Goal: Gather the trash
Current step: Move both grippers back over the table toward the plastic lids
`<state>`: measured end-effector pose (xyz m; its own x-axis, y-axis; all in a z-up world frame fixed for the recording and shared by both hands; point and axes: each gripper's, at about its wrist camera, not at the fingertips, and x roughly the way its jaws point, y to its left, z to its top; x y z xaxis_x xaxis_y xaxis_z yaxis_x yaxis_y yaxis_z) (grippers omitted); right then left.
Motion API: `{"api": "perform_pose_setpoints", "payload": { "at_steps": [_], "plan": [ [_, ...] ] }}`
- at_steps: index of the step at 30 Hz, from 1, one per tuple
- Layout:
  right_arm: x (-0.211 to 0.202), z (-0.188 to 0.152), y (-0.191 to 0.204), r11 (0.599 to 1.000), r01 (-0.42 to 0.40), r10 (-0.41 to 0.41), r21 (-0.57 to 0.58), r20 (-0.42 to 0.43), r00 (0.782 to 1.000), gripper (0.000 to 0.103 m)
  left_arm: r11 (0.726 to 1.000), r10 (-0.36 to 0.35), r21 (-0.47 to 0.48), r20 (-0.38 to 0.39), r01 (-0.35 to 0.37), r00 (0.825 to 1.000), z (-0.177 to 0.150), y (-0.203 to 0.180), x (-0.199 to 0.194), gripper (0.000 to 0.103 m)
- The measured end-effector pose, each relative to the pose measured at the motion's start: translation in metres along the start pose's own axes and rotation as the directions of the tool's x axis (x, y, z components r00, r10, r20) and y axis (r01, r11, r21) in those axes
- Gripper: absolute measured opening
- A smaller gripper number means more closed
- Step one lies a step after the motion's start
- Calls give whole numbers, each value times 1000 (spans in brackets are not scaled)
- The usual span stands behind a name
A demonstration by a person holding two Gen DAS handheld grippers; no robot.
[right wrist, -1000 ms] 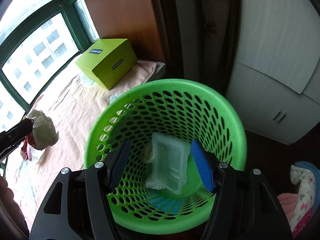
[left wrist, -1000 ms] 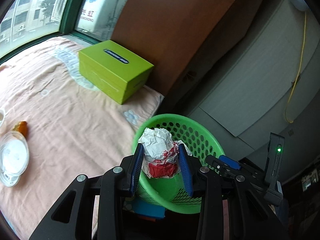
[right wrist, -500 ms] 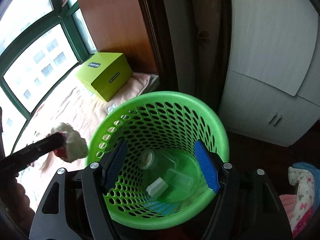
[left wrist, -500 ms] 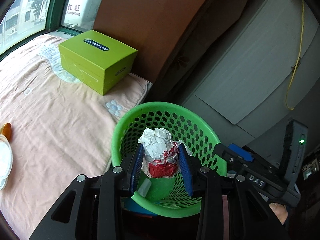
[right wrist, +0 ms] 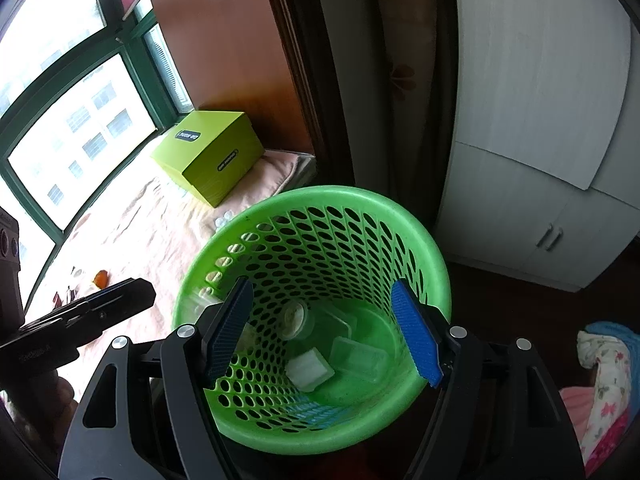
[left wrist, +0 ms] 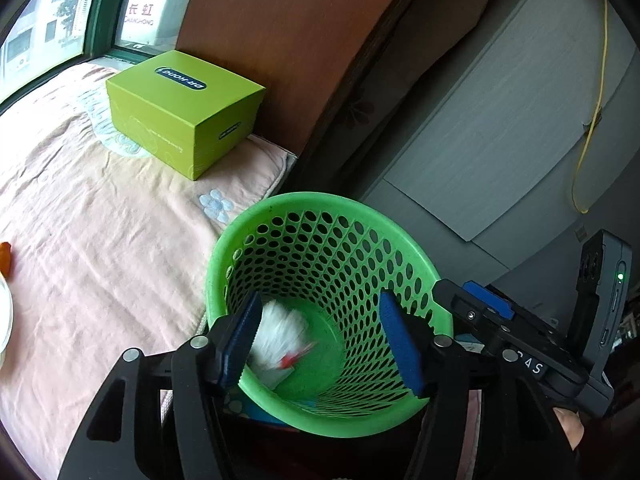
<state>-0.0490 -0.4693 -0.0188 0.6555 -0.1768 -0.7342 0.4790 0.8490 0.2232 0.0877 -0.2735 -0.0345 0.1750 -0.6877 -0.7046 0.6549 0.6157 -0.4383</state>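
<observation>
My left gripper [left wrist: 320, 312] hangs over the green mesh basket [left wrist: 320, 200], its jaws opening. The crumpled white and red paper [left wrist: 280, 336] is a blur just inside the left pad, free of the jaws and dropping into the basket. My right gripper [right wrist: 322, 300] stands open above the same basket [right wrist: 340, 194] with nothing between its pads. On the basket floor lie clear plastic containers [right wrist: 358, 356], a white piece [right wrist: 308, 370] and a round lid [right wrist: 294, 316]. In the right wrist view, the left gripper's fingers [right wrist: 120, 300] show at the basket's left side.
A lime green box [left wrist: 184, 112] sits on the pink quilt [left wrist: 100, 240] by the window. An orange scrap [left wrist: 5, 256] lies at the quilt's left edge. White cabinet doors [right wrist: 540, 160] stand behind the basket. A floral cloth [right wrist: 604, 368] lies at the right.
My left gripper came over the basket with the crumpled paper, then spread its jaws and let it fall. The clear container left my right gripper and lies in the basket.
</observation>
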Motion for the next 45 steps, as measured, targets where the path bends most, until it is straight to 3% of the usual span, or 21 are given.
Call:
{"api": "perform_pose_setpoints", "payload": {
  "at_steps": [12, 16, 20, 27, 37, 43, 45],
  "plan": [
    [1, -3, 38, 995, -65, 65, -81, -8, 998, 77, 985, 164, -53, 40, -162, 986, -7, 35, -44, 66],
    [7, -3, 61, 987, -107, 105, -119, -25, 994, 79, 971, 222, -108, 73, -214, 972, -12, 60, -68, 71],
    [13, -4, 88, 975, -150, 145, -165, -44, 988, 80, 945, 303, -163, 98, -285, 948, -19, 88, -91, 78],
    [27, -10, 140, 938, -225, 208, -264, -89, 974, 85, 877, 430, -289, 118, -383, 895, -33, 144, -136, 79],
    [52, -32, 220, 855, -365, 311, -369, -200, 929, 89, 738, 583, -477, 96, -477, 807, -66, 218, -206, 83],
    [74, -43, 270, 789, -459, 367, -408, -286, 885, 91, 674, 632, -541, 69, -503, 772, -85, 246, -229, 85],
    [81, -48, 283, 776, -469, 366, -423, -303, 880, 91, 658, 643, -552, 60, -511, 763, -92, 253, -235, 85]
  ]
}}
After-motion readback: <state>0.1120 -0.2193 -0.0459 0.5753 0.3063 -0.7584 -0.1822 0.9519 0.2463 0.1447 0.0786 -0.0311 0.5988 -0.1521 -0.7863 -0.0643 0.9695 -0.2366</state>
